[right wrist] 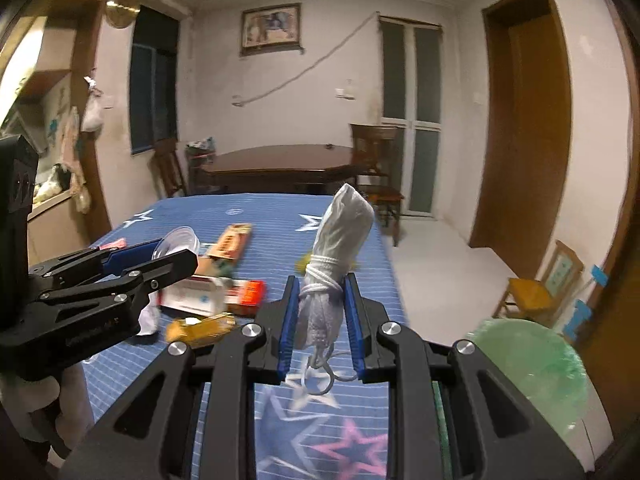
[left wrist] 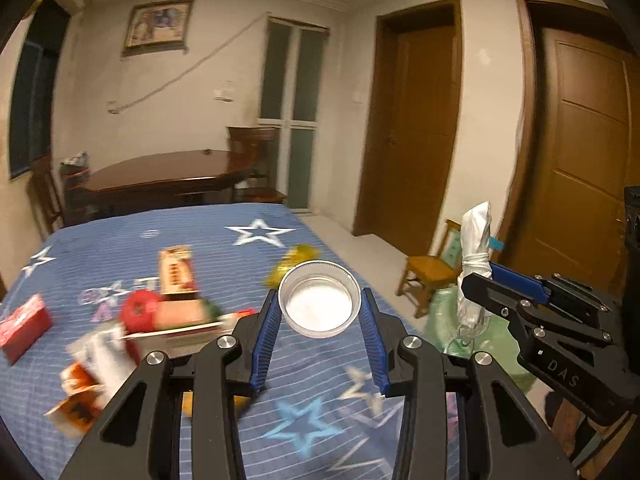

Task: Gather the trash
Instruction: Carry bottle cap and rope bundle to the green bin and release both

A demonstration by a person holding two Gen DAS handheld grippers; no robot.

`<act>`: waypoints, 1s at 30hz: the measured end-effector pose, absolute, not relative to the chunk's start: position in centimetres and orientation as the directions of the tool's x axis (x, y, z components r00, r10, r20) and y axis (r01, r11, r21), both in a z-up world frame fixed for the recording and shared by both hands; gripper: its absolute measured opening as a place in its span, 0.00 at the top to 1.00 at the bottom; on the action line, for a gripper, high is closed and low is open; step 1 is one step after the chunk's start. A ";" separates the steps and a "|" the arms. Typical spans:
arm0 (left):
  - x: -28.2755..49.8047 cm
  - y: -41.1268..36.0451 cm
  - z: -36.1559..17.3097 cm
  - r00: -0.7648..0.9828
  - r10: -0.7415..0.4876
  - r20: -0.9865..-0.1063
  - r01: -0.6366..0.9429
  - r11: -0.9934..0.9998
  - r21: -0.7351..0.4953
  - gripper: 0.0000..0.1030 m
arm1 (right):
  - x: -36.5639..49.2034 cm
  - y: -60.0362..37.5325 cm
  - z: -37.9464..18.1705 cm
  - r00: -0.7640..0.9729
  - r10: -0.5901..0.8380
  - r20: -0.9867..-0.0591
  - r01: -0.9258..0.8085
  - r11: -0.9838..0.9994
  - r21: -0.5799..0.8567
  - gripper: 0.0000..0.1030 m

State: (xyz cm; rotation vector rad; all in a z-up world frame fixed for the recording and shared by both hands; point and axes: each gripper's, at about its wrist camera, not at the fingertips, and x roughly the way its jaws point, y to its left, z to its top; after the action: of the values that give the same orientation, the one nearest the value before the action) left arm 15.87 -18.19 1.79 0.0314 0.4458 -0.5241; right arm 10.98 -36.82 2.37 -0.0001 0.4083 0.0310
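Left wrist view: the left gripper (left wrist: 320,312) is clamping a clear plastic lid (left wrist: 319,305) between its fingertips, mouth upward, for carrying. Right wrist view: the right gripper (right wrist: 322,320) is pinching a rolled mask (right wrist: 338,256) upright; the green bag (right wrist: 532,368) is lying just right, presumably the destination.

My left wrist view shows the litter on the blue star cloth (left wrist: 120,236) smeared by motion: the red box (left wrist: 24,326) is cut by the picture's left edge, and I cannot read the print on the orange-and-white wrappers (left wrist: 80,392). The yellow wrapper (left wrist: 290,264) is partly hidden behind the plastic lid (left wrist: 319,299). The green bag (right wrist: 532,372) is partly covered by gripper linkage in my right wrist view, and its contents cannot be told. The gloved hand (right wrist: 36,412) is cut off at the lower left.
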 end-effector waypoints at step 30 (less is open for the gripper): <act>21.4 -48.0 -7.3 0.403 -0.609 -0.683 0.760 0.639 -0.121 0.60 | 11.9 -60.2 -4.7 0.694 -0.055 -0.718 0.255 0.951 0.174 0.79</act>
State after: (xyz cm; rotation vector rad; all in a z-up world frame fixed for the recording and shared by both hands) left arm 21.41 -47.96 -7.35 0.2228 0.7606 -0.8736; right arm 11.90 -60.18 -4.74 0.2700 0.7867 -0.1749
